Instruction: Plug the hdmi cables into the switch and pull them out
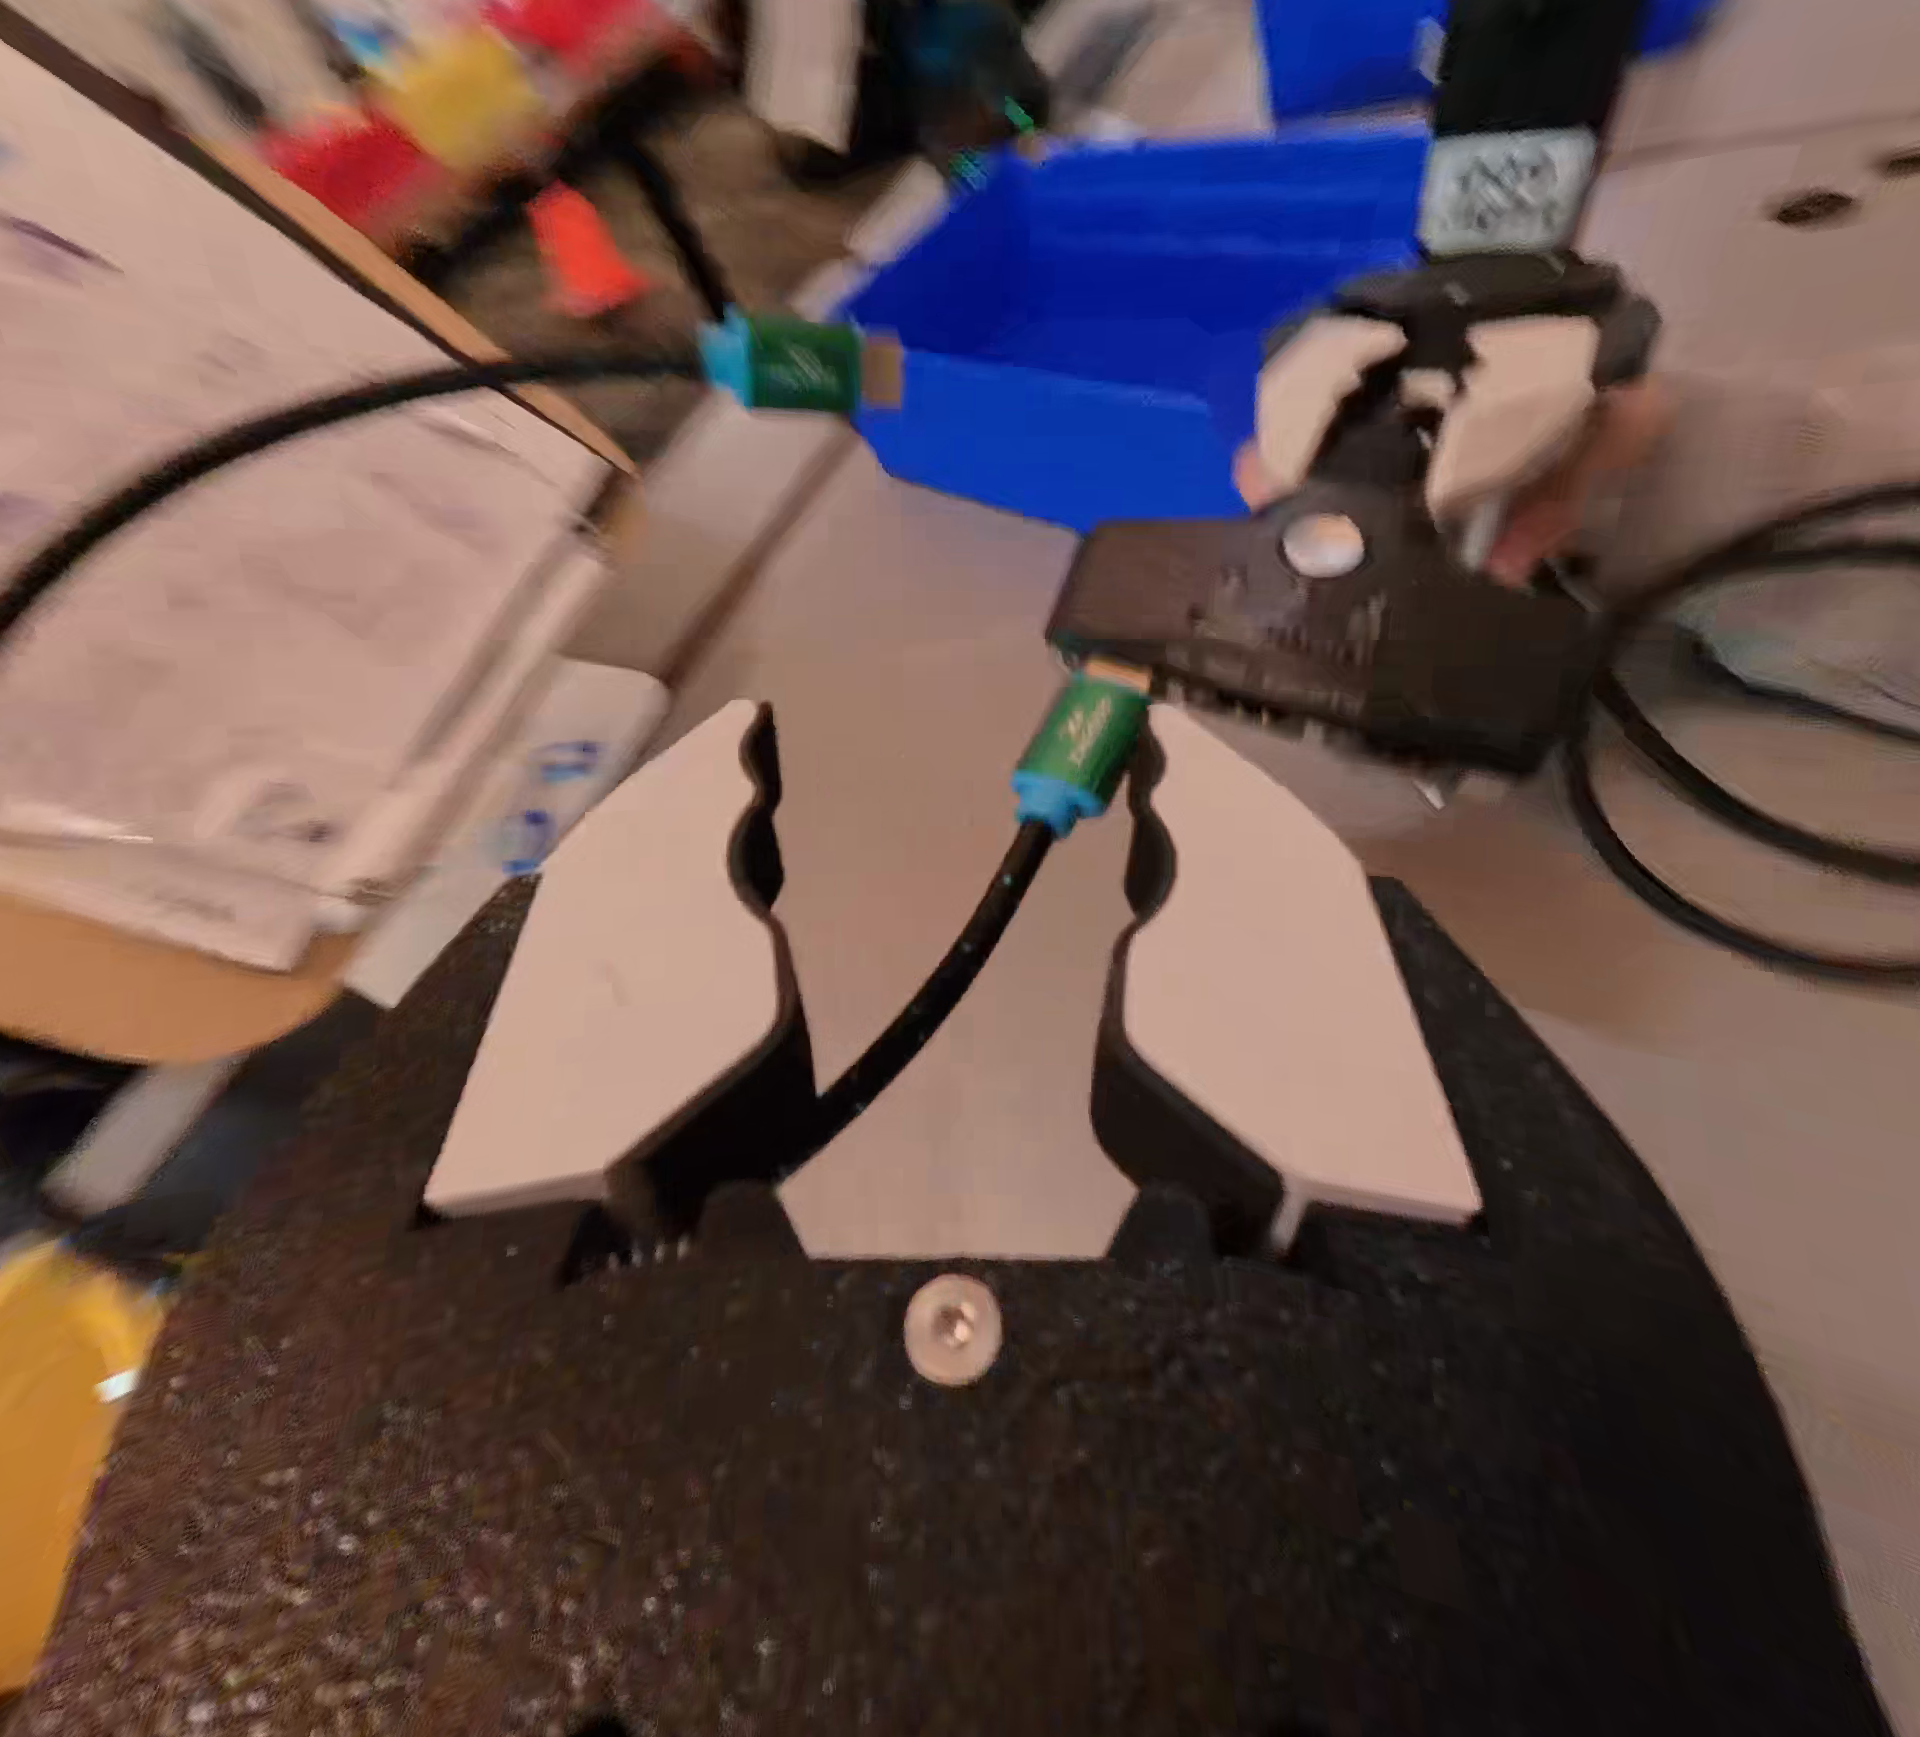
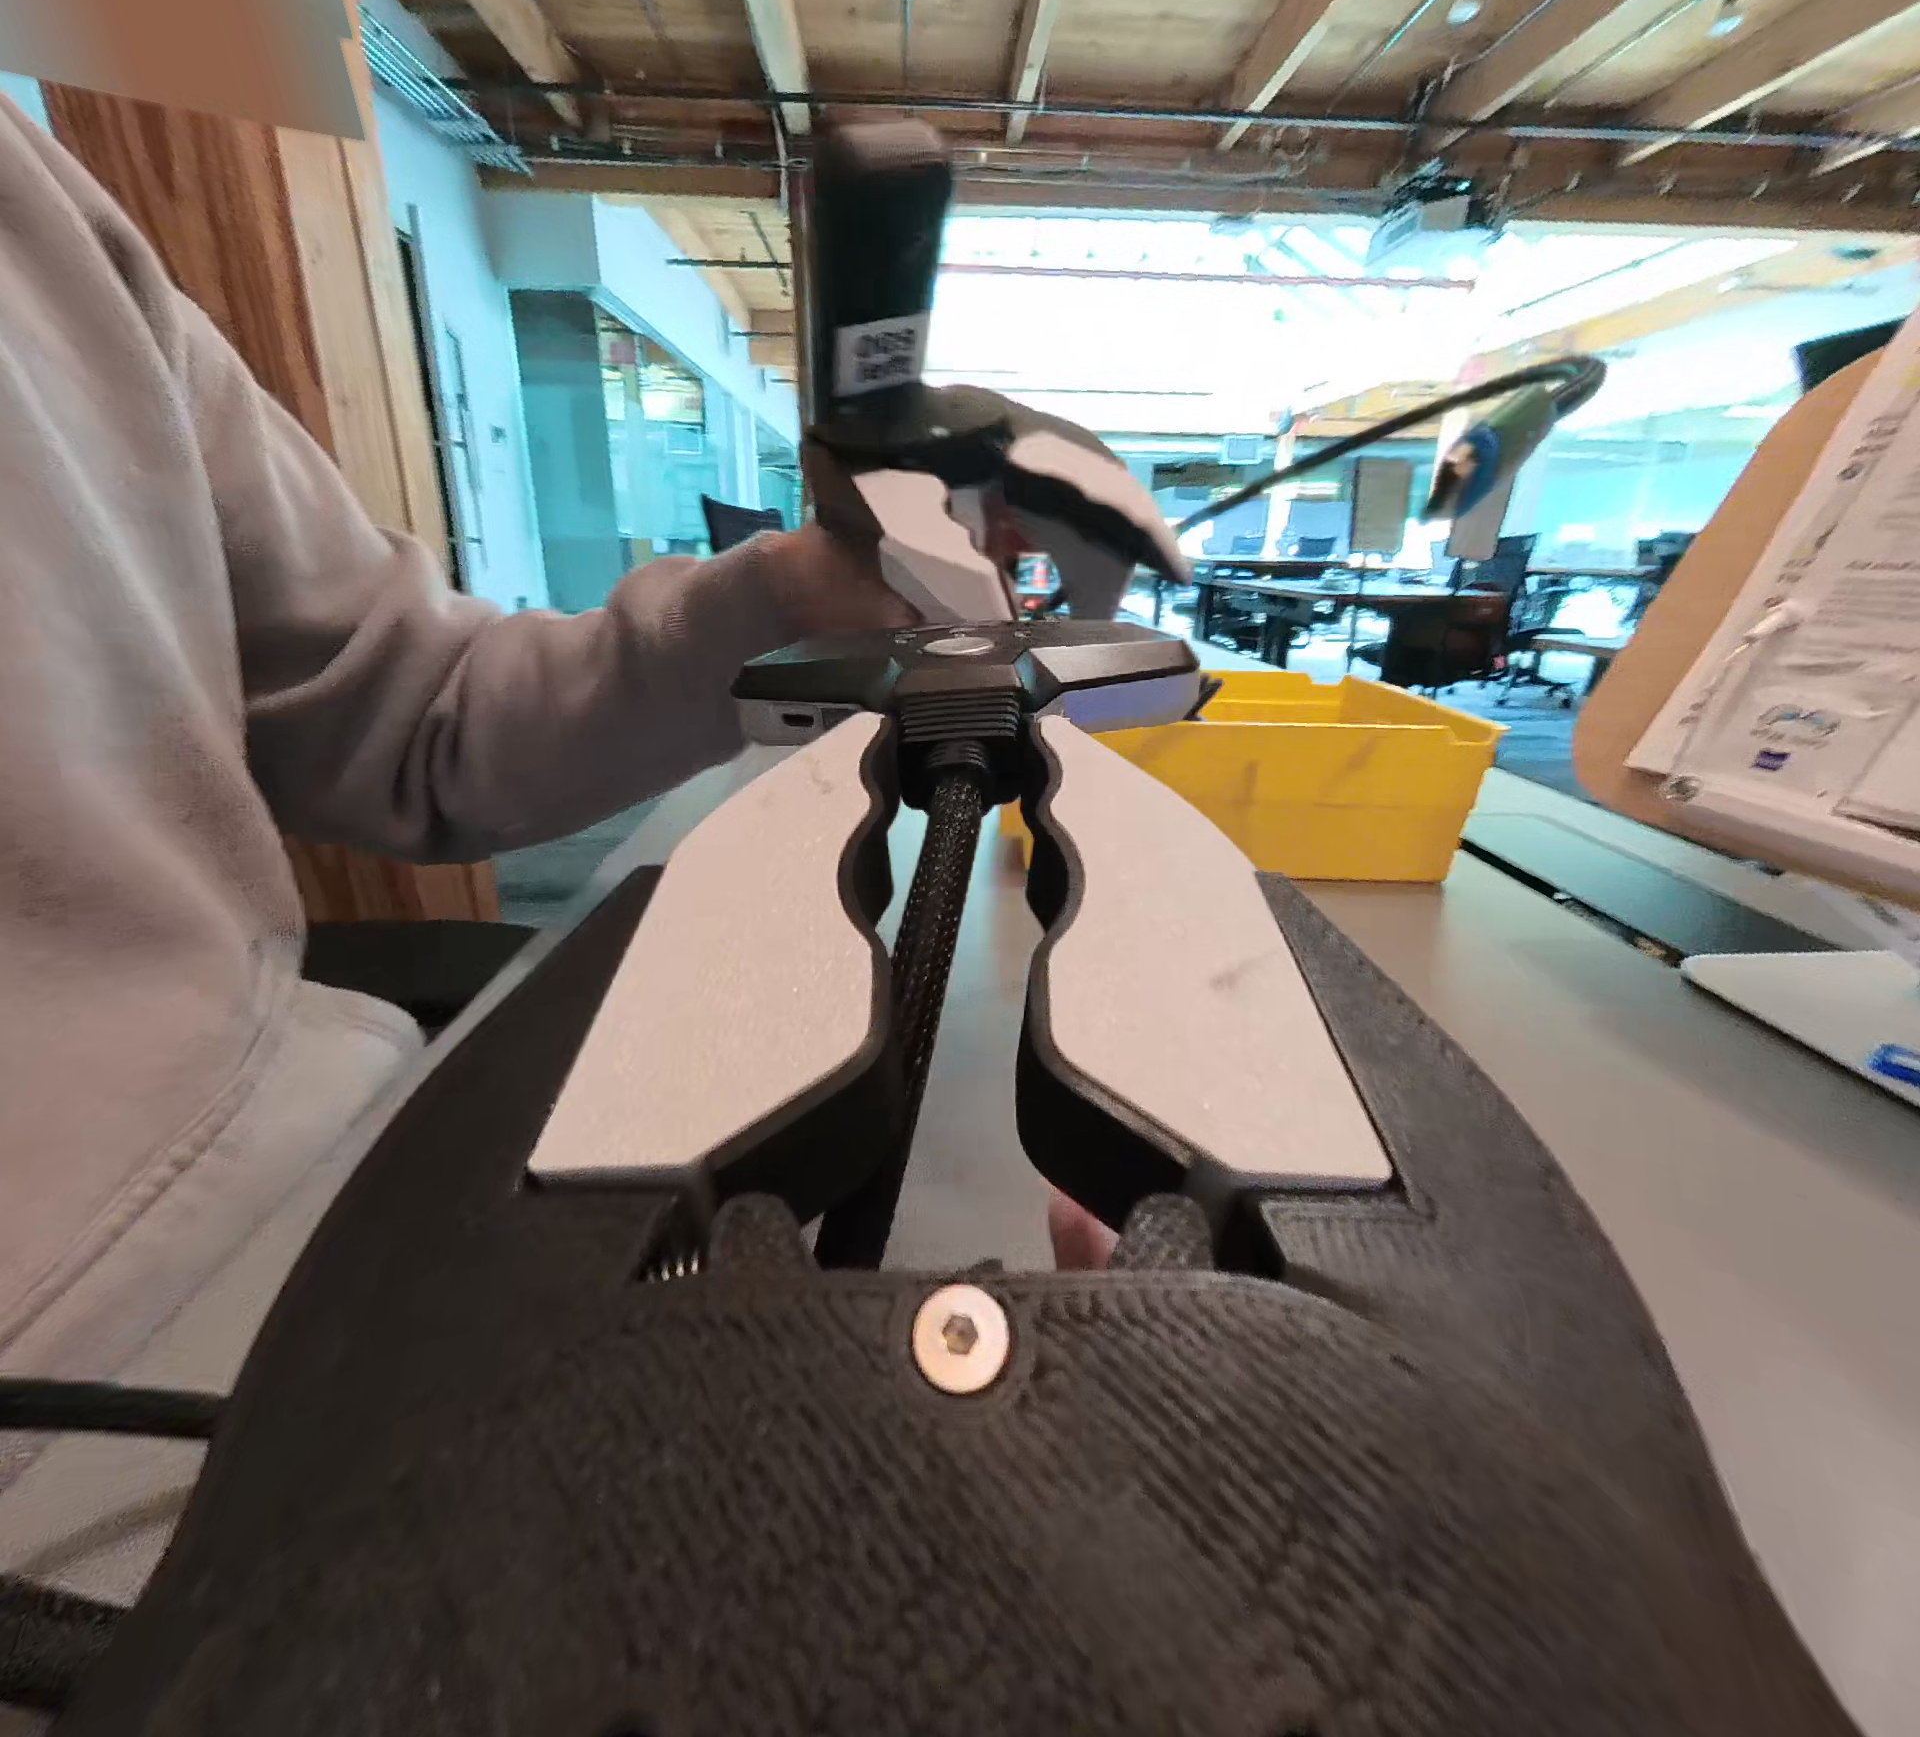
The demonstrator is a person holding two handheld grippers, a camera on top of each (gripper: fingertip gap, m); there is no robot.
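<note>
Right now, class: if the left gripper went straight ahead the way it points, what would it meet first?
Probably the green HDMI plug between the left gripper fingertips, then the black switch it enters; blur leaves depth uncertain.

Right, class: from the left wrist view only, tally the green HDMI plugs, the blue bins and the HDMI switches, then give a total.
Green HDMI plugs: 2
Blue bins: 2
HDMI switch: 1
Total: 5
</note>
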